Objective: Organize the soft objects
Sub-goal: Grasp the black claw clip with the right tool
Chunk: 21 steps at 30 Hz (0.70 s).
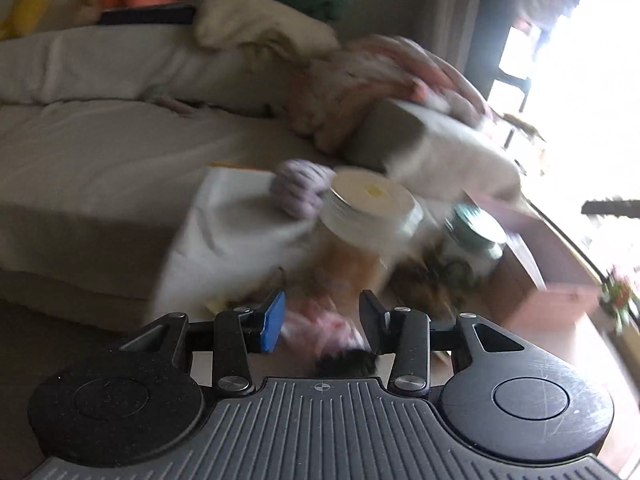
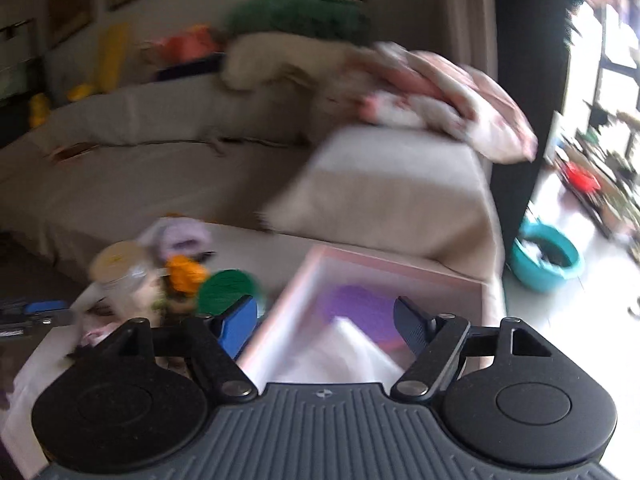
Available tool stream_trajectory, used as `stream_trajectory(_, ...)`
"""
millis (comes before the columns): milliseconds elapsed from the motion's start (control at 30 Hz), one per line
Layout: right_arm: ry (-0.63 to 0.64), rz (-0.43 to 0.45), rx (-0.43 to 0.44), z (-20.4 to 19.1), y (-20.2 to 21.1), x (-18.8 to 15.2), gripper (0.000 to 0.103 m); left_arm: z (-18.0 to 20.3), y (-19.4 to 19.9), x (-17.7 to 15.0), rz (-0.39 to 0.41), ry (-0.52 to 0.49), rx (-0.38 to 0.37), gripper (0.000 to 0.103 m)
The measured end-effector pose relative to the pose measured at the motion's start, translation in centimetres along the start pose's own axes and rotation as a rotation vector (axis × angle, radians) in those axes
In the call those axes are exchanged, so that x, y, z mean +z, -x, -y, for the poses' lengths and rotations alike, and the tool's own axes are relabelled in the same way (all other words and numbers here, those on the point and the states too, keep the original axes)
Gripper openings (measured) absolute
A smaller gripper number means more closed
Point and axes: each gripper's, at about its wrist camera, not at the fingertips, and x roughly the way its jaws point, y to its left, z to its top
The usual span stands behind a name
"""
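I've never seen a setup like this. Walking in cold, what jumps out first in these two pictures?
Probably the black two-finger right gripper with its blue pad, jaws standing open over a pale pink open box holding something purple and white. Behind it runs a long beige sofa, its corner piled with a big green plush cushion and a pink-and-white crumpled blanket. In the left view, a clear jar with a cream lid stands on the white-covered table.

Left claw [image 1: 322, 326] half-parted, right claw [image 2: 326, 326] spread wide
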Motion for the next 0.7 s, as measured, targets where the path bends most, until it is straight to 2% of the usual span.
stream_trajectory(100, 0.127, 0.024, 0.06, -3.9, -0.3, -1.7, 0.076, 1.1, -0.3, -1.2, -0.063, -0.077, -0.04, 0.045)
stream_trajectory(167, 0.159, 0.008, 0.127, -6.2, -1.0, -2.5, 0.076, 1.1, -0.3, -1.6, -0.062, -0.074, -0.056, 0.045)
stream_trajectory(233, 0.163, -0.025, 0.206, -8.3, -2.2, -3.5, 0.076, 0.0, -0.3, -1.2, -0.036, -0.006, -0.042, 0.045)
stream_trajectory(333, 0.17, -0.072, 0.297, -11.8, -4.2, -4.8, 0.076, -2.5, 0.4, -0.1, 0.024, 0.126, 0.019, 0.045)
stream_trajectory(433, 0.23, -0.078, 0.349, -15.8, -5.8, -5.6, 0.076, -4.1, 1.1, 0.7, 0.062, 0.173, 0.034, 0.045)
stream_trajectory(500, 0.278, -0.066, 0.357, -17.9, -6.4, -5.9, 0.076, -4.6, 0.9, 1.0, 0.063, 0.134, 0.028, 0.045)
stream_trajectory(567, 0.32, -0.059, 0.36, -19.6, -7.3, -6.1, 0.076, -5.1, -0.2, 1.4, 0.038, 0.059, -0.01, 0.045)
stream_trajectory(633, 0.351, -0.067, 0.354, -20.6, -7.9, -6.5, 0.076, -5.7, -1.7, 1.7, -0.007, -0.008, -0.071, 0.045)
stream_trajectory(700, 0.353, -0.092, 0.352, -21.2, -8.3, -7.0, 0.076, -6.4, -3.6, 2.0, -0.066, -0.052, -0.091, 0.045)
